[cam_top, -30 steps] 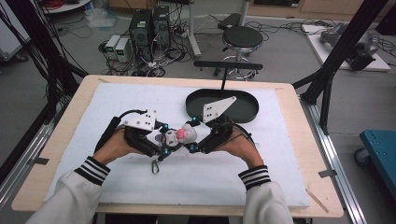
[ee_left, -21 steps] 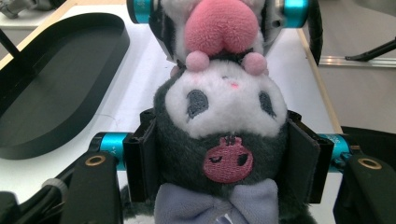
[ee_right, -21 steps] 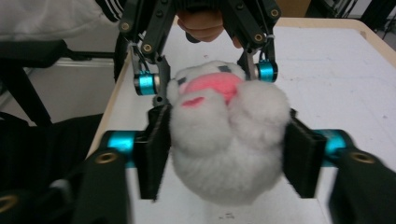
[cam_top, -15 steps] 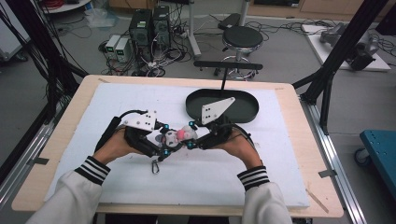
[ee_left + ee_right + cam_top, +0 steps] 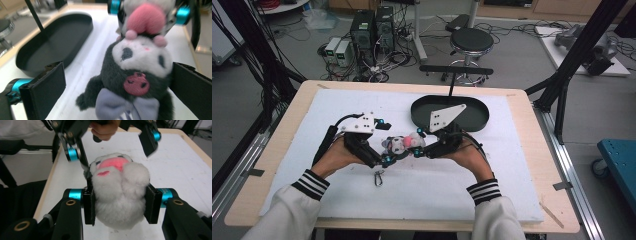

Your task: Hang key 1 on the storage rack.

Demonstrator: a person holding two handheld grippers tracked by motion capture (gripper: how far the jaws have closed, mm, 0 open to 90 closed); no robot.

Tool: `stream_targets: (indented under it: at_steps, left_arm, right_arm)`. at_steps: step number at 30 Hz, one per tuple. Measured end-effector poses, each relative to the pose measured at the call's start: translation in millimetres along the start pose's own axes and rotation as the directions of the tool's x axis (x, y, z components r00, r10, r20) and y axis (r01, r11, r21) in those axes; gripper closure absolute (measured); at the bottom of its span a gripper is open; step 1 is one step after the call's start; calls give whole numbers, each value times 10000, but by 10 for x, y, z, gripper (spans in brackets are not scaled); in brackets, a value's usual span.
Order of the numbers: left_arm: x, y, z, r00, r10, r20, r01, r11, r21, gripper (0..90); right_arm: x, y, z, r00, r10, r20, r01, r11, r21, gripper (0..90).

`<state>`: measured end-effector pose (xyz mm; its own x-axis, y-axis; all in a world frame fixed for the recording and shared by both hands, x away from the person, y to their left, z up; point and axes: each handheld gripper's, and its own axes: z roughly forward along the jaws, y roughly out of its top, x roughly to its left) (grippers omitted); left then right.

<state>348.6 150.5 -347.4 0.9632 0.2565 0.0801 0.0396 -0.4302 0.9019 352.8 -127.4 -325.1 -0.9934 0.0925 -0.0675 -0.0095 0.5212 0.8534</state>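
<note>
Right claw (image 5: pixel 120 206) clamps plush toy (image 5: pixel 117 192) above white mat (image 5: pixel 337 105), floor cables beyond

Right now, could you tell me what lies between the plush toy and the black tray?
In the left gripper view, bare white mat separates the plush toy from the black tray; the high view shows the right gripper above that stretch.

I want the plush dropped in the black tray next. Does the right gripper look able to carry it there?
Probably yes: the right gripper clamps the plush, the left gripper has just opened, and the tray lies close beyond, unobstructed.
</note>
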Motion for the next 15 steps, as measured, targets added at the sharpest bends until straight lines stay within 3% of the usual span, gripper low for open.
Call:
stream_targets:
  at_steps: [2,10,12,15]
  left_arm:
    - [0,-11,-33,9999,12,102,-12,10000,9,17]
    - [18,-98,-172,9973,-470,-560,457,9987,-231,17]
    - [35,-112,-206,9957,-603,-703,602,9982,-30,17]
    - [44,-129,-269,9934,-649,-941,628,9977,-252,17]
  right_arm:
    - [-5,-7,-36,9999,81,148,-81,10000,25,546]
    - [4,-34,-177,9963,367,778,-349,9991,-252,544]
    - [2,-50,-222,9934,489,1042,-458,9984,-316,543]
    - [-4,-78,-304,9869,772,1420,-703,9961,-524,543]
